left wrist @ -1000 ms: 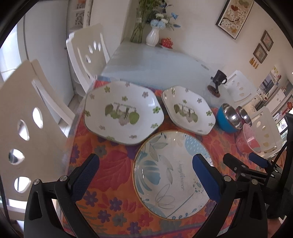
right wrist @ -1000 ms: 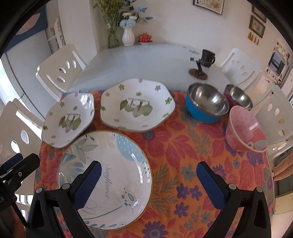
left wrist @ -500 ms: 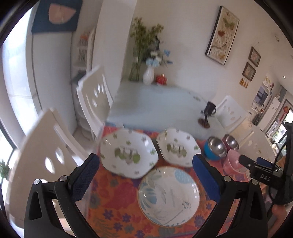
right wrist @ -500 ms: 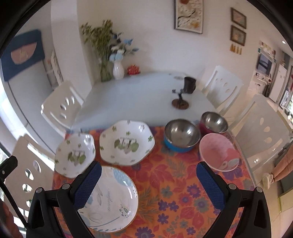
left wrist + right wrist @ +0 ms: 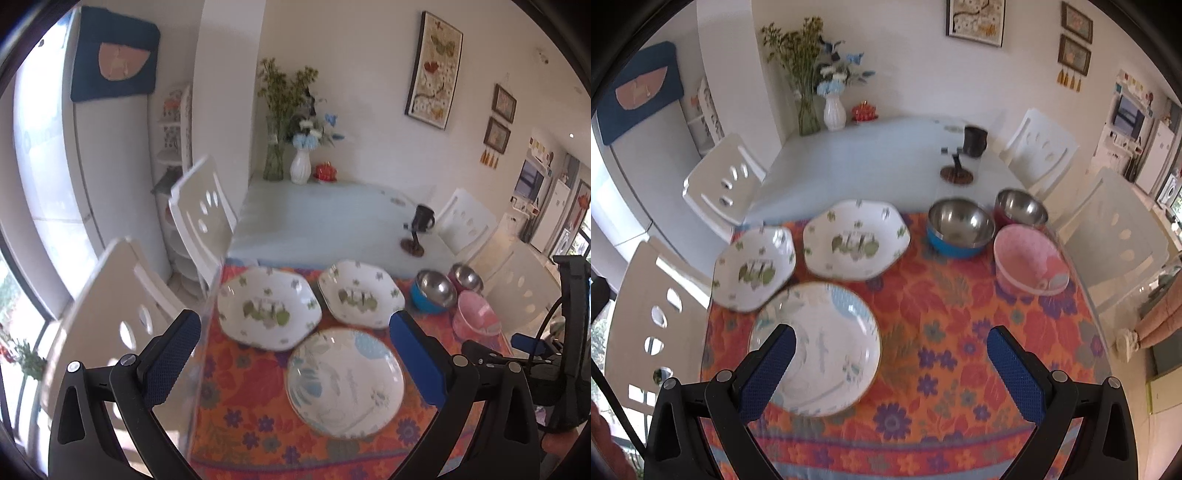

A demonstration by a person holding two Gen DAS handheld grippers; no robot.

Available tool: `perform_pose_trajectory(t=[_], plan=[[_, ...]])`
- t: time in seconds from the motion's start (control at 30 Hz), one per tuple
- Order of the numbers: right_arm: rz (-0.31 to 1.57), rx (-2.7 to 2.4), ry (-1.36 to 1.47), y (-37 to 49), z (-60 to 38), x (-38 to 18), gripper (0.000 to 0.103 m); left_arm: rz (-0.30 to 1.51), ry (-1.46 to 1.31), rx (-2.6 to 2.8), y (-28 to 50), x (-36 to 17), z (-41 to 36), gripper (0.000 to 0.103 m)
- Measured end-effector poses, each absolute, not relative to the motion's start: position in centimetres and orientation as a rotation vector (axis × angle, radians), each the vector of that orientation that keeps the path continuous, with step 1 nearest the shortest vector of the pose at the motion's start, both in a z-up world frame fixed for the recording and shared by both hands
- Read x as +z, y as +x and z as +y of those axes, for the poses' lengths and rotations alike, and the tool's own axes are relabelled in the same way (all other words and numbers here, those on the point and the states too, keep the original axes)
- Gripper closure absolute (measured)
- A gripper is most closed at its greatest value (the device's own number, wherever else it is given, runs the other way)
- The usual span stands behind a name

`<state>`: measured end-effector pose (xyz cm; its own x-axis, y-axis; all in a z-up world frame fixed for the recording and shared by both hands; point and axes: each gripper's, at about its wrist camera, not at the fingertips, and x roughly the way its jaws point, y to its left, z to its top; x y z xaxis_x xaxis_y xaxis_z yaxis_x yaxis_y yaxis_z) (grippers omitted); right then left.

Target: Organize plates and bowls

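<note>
Jaws wide on both grippers above round blue-leaf plate [image 5: 816,347].

No text, label, brand, number or sign is legible in either view. The round plate [image 5: 345,380] [image 5: 816,349] with the blue leaf pattern carries a line of cursive script across its face, blurred beyond reading here. The two white hexagonal dishes [image 5: 267,307] [image 5: 856,239] bear a small dark line of print above their green leaf motif, too small to make out. The framed pictures [image 5: 434,70] on the wall show only painted motifs, with no letters that can be told
</note>
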<state>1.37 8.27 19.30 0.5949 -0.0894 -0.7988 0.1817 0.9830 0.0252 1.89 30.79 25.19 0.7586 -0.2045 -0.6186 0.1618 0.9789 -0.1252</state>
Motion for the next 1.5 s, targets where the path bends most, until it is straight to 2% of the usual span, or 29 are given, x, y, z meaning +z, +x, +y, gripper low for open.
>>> perform_pose_trajectory(t=[0.73,1.13,1.5], plan=[[0.992,-0.178,0.104,-2.7,8.7,16.9,0.0,0.803,-0.053,-0.273,-1.1,21.4,29.2,0.001],[0.977,-0.113,0.057,-0.7,8.5,15.9,0.0,0.84,-0.052,-0.224,-0.9,20.0,28.5,0.001],[0.942,0.018,0.063,1.5,6.9,13.4,0.0,0.887,-0.082,-0.24,2.3,15.1,27.2,0.002]])
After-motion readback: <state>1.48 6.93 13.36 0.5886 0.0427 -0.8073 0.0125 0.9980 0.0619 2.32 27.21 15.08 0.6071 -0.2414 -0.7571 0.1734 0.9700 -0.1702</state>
